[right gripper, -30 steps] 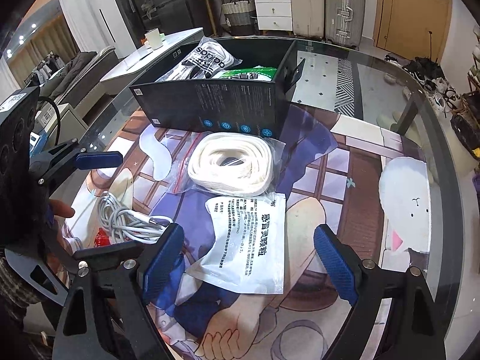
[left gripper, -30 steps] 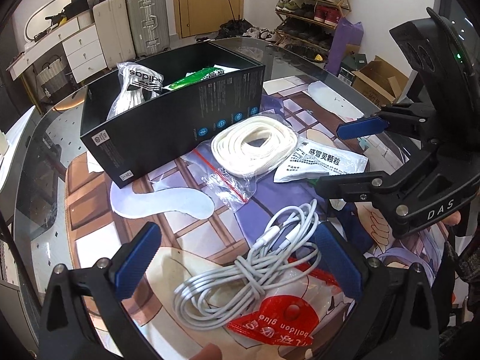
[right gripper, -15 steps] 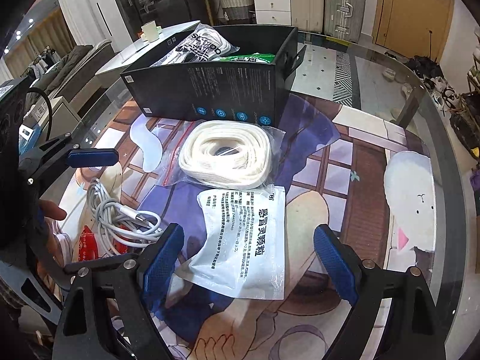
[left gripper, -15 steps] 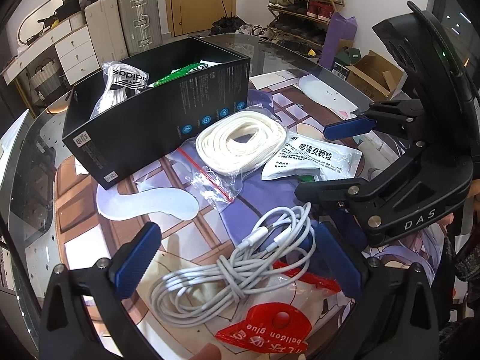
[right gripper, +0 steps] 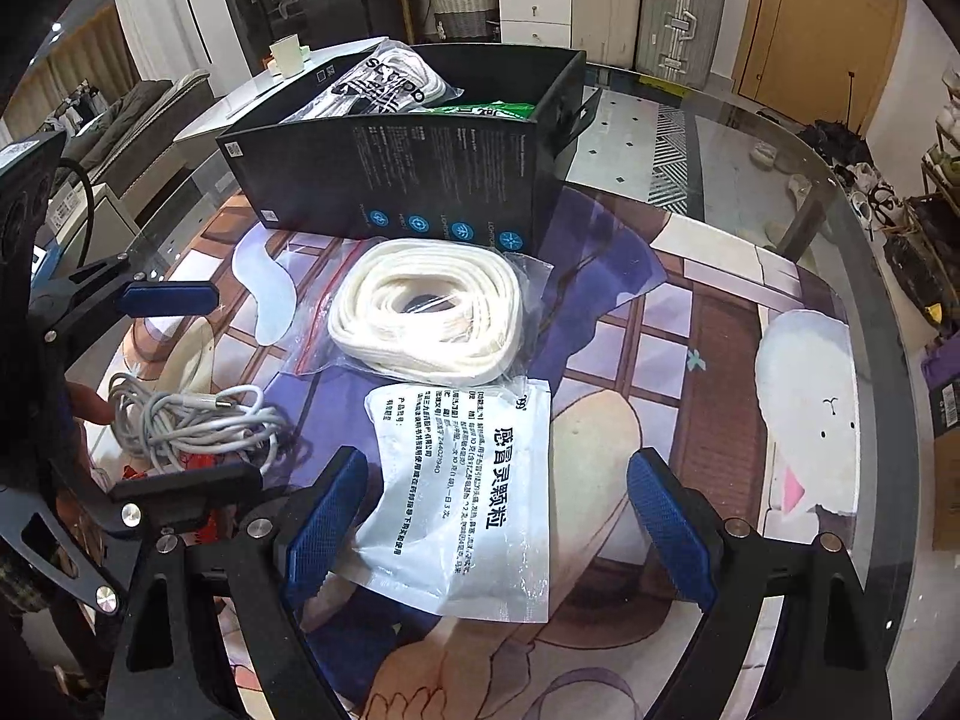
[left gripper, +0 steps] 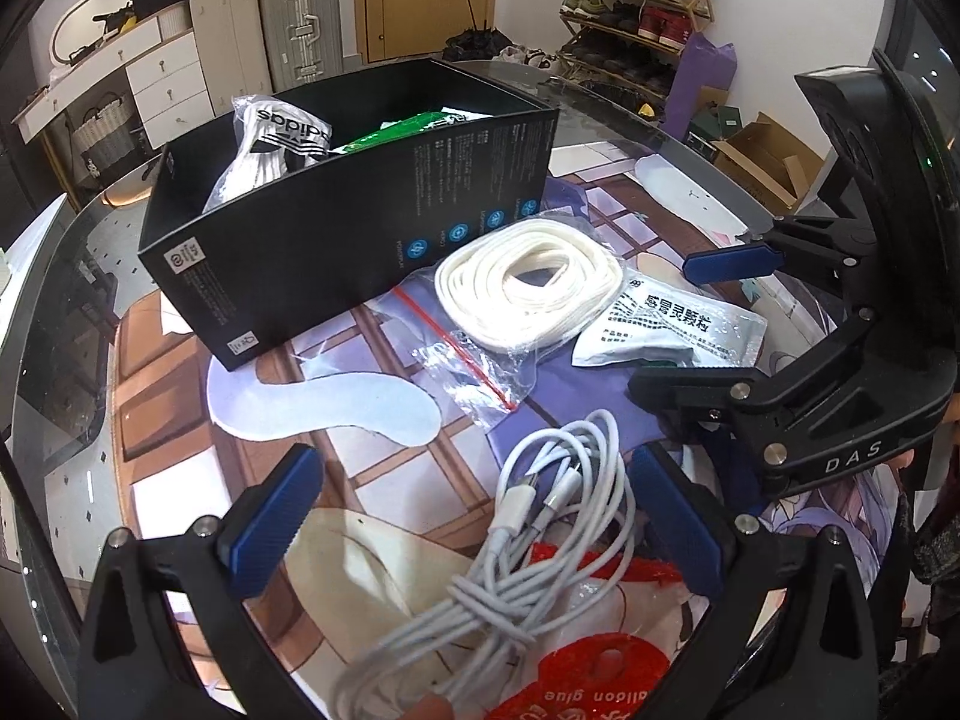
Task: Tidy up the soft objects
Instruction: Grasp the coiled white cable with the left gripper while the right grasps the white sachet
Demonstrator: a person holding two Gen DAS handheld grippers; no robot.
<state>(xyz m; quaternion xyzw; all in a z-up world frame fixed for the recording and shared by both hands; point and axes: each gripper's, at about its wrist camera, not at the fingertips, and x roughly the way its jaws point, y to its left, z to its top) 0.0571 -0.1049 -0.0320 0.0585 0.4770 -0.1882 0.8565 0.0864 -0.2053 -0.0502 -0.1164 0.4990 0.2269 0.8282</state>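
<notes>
A black box (left gripper: 336, 240) (right gripper: 420, 180) stands at the back of the table and holds an adidas bag (left gripper: 270, 150) and a green packet (left gripper: 408, 129). In front of it lie a bagged coil of white rope (left gripper: 528, 288) (right gripper: 429, 318), a white medicine sachet (left gripper: 672, 330) (right gripper: 474, 492), a bundle of white cable (left gripper: 528, 540) (right gripper: 186, 420) and a red balloon-glue packet (left gripper: 588, 678). My left gripper (left gripper: 474, 522) is open over the cable. My right gripper (right gripper: 498, 522) is open over the sachet.
The glass table (right gripper: 750, 138) carries a printed mat (right gripper: 690, 312). Suitcases (left gripper: 300, 24), a white drawer unit (left gripper: 162, 84) and a shoe rack (left gripper: 636, 12) stand beyond the table. The right gripper's body (left gripper: 840, 396) is close at the right of the left wrist view.
Both grippers have moved lower and closer to the table. The cable bundle now lies between the left fingers, and the sachet sits closer between the right fingers. Nothing was grasped.
</notes>
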